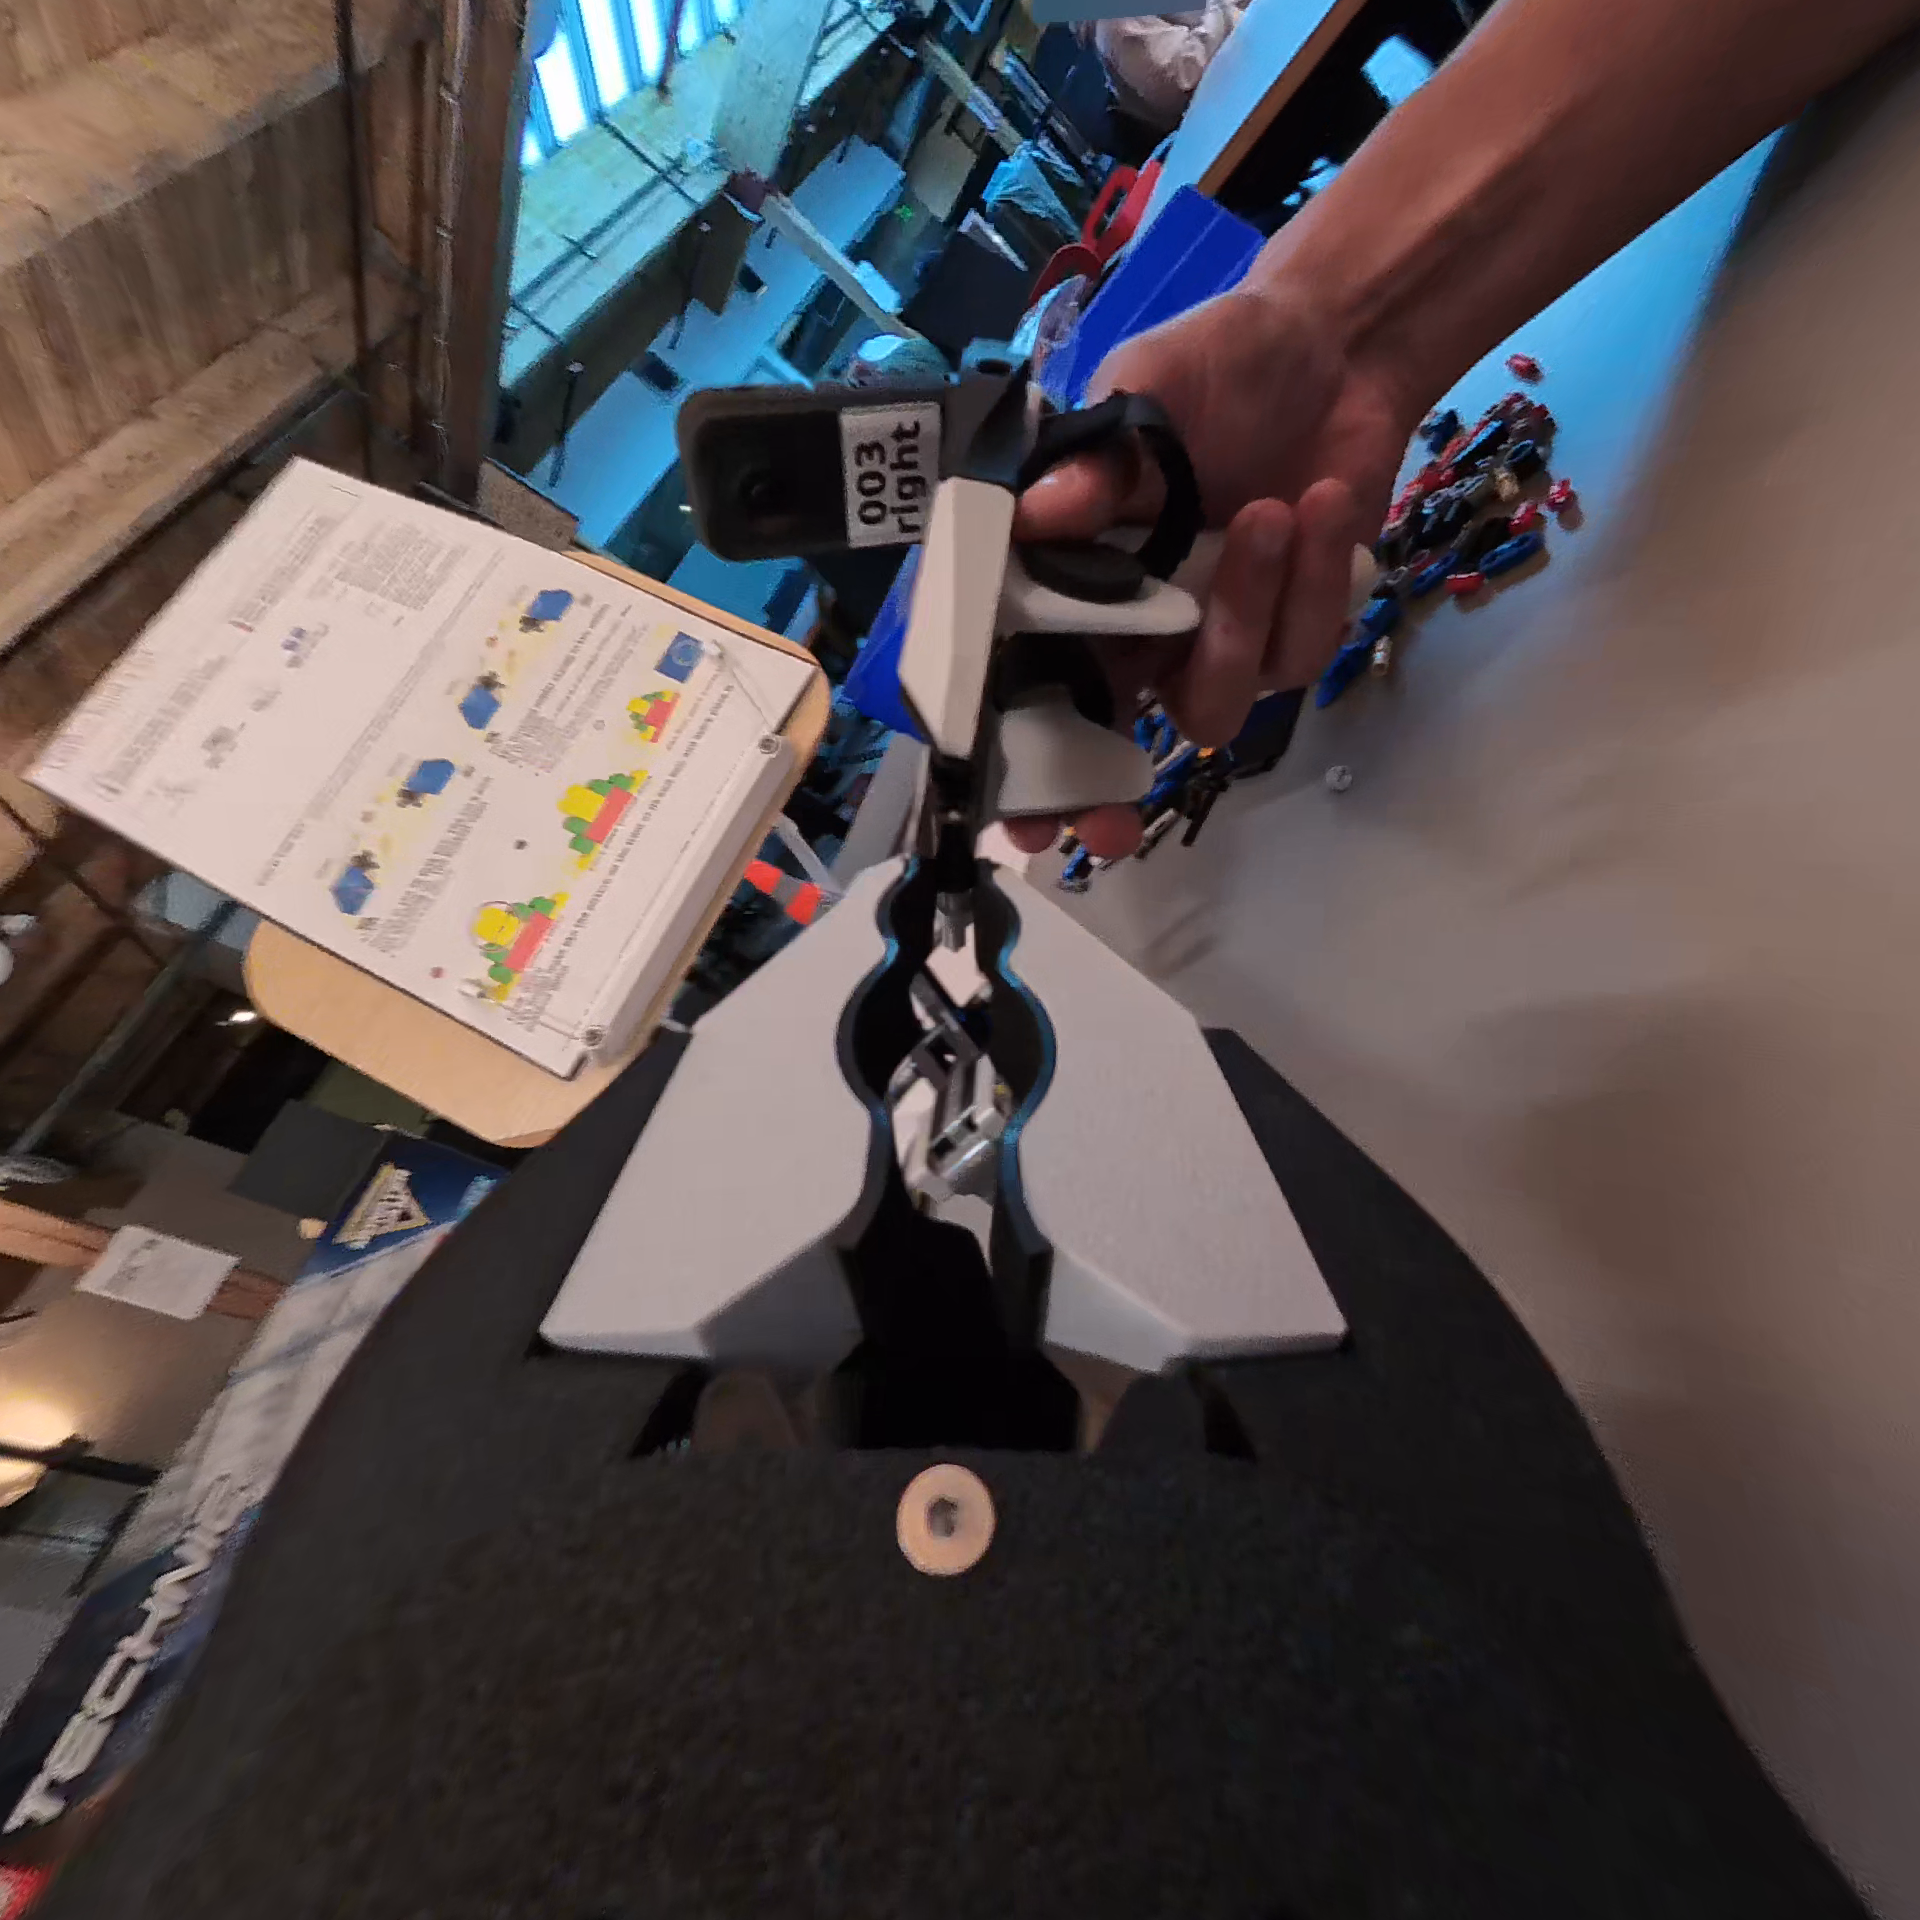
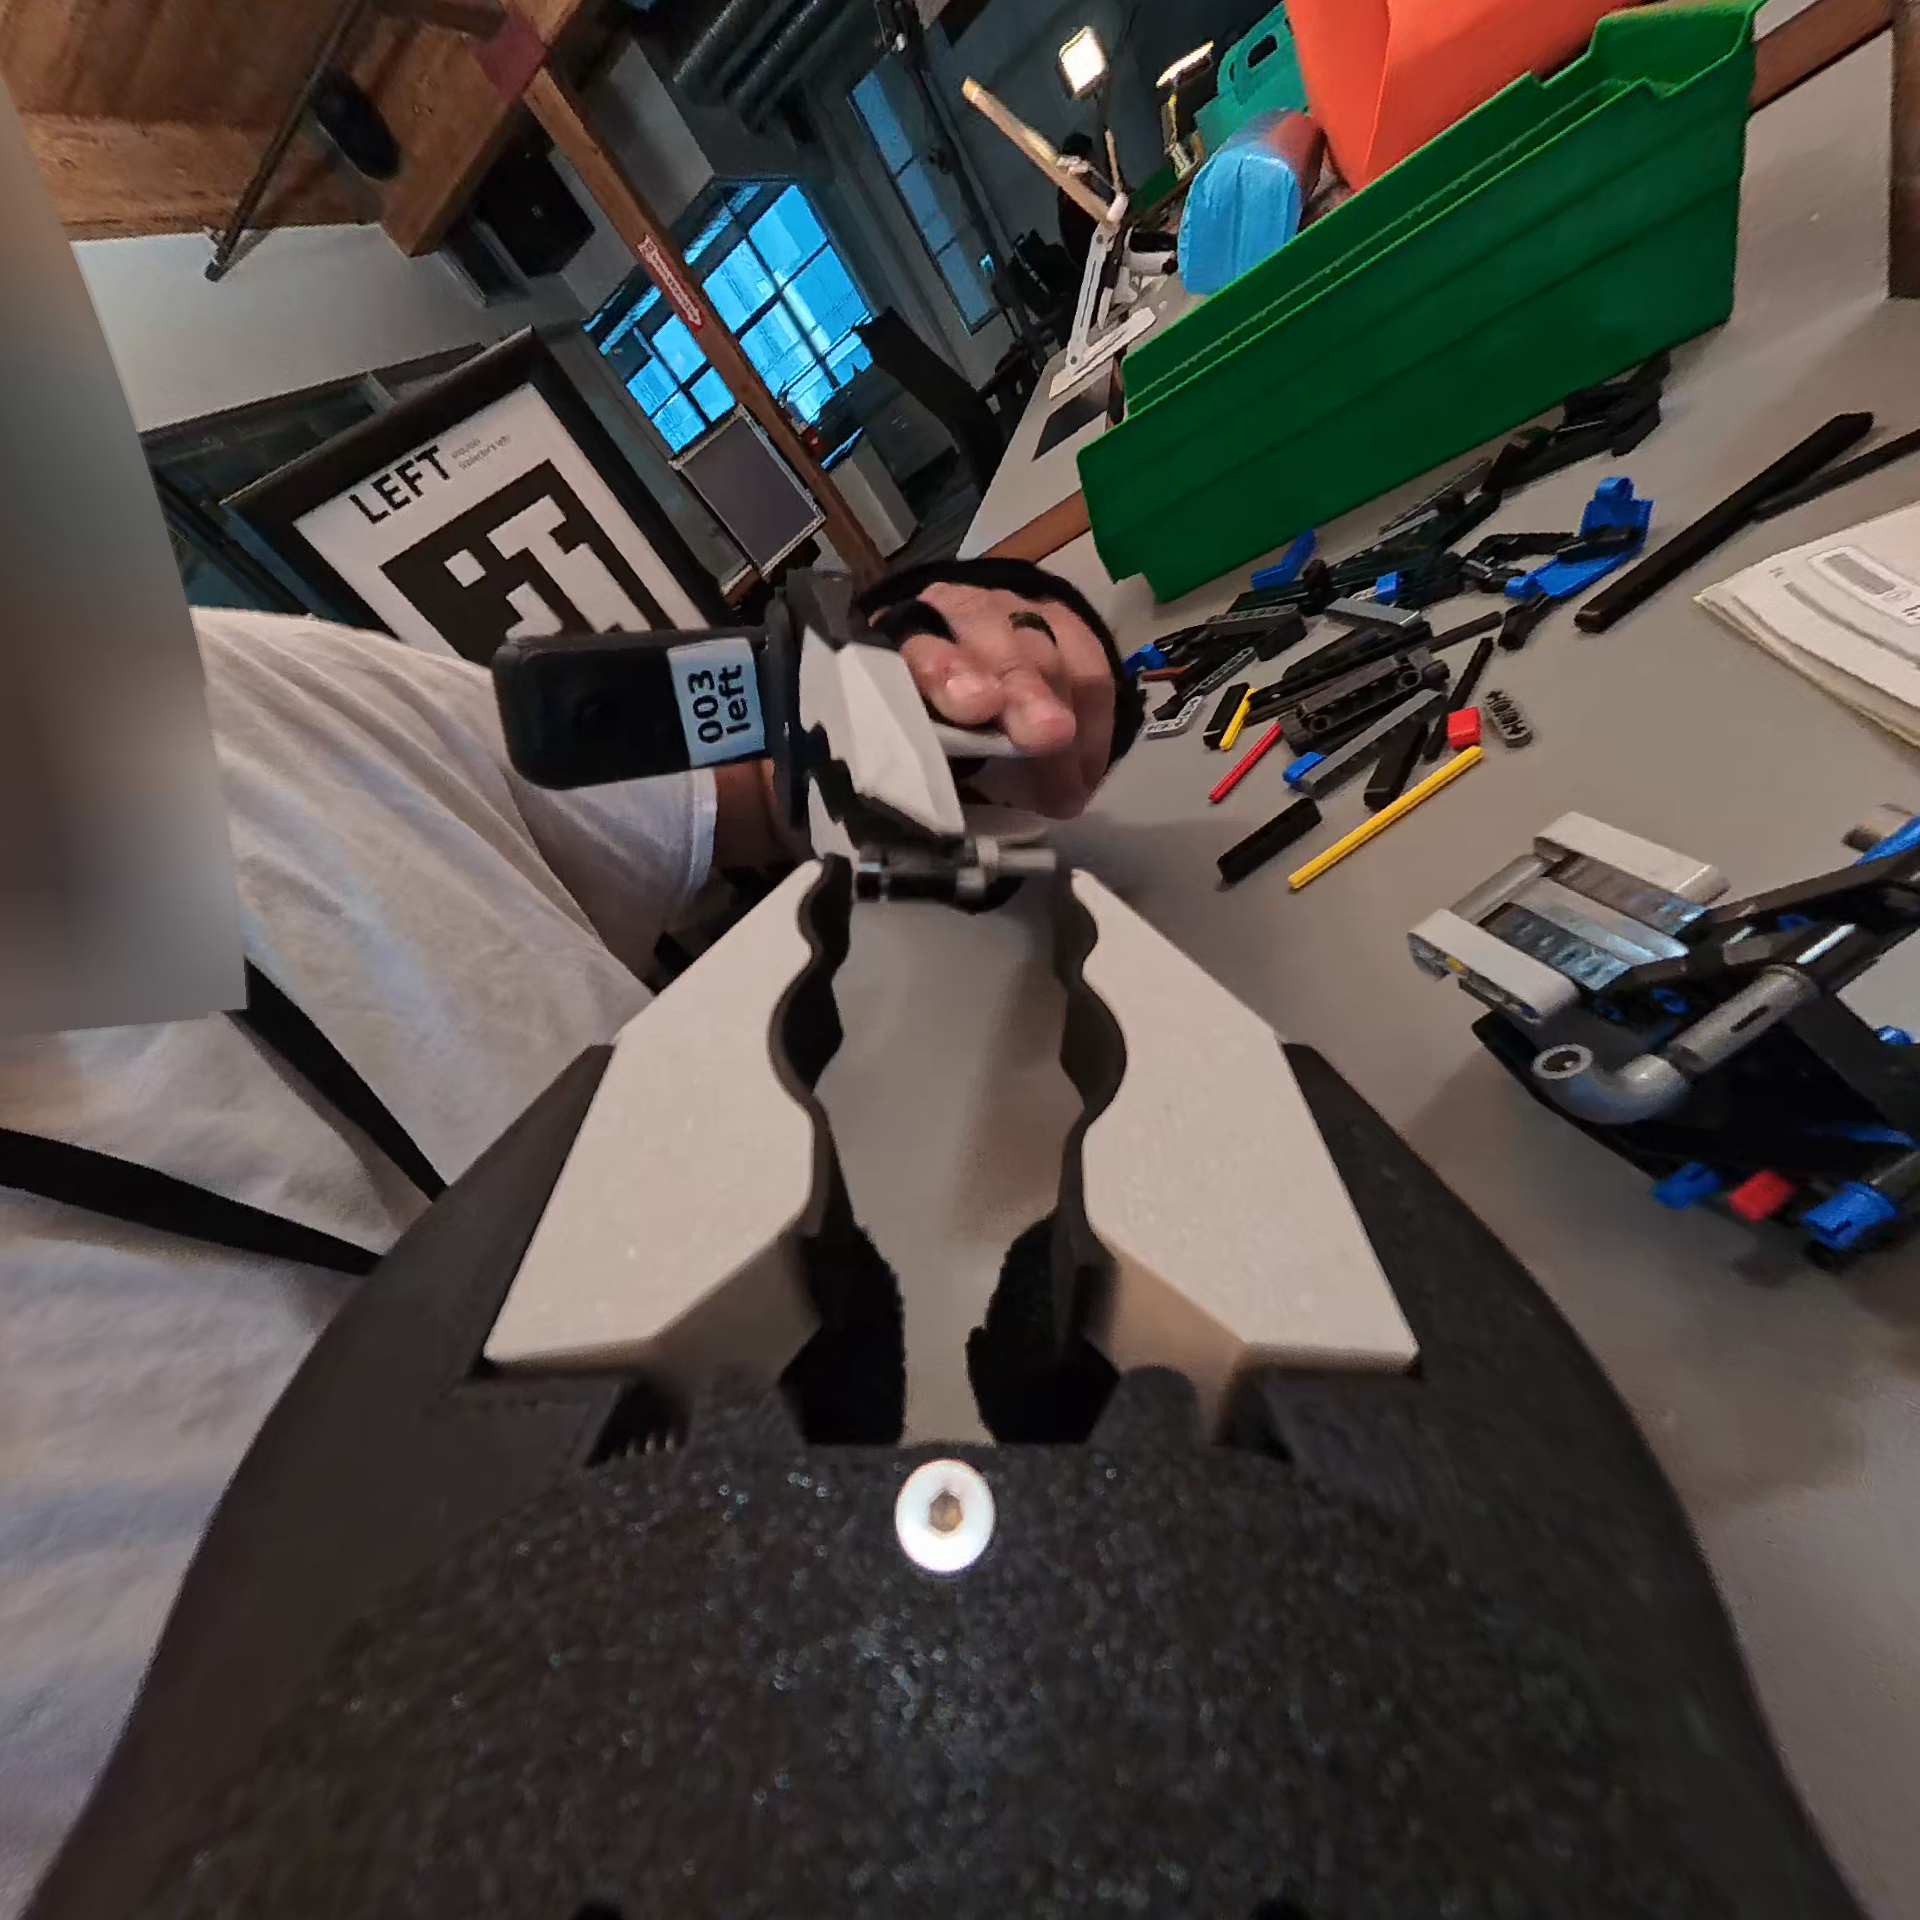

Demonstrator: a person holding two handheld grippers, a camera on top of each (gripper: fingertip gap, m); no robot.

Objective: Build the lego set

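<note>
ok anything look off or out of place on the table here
Nothing looks damaged or spilled. Loose lego pieces lie scattered beside the green bin, and the part-built model sits tilted on the table, which fits a build in progress.

Two tongs, left and right; one green bin; one part-built model; two yellow rods; one instruction sheet.
</note>
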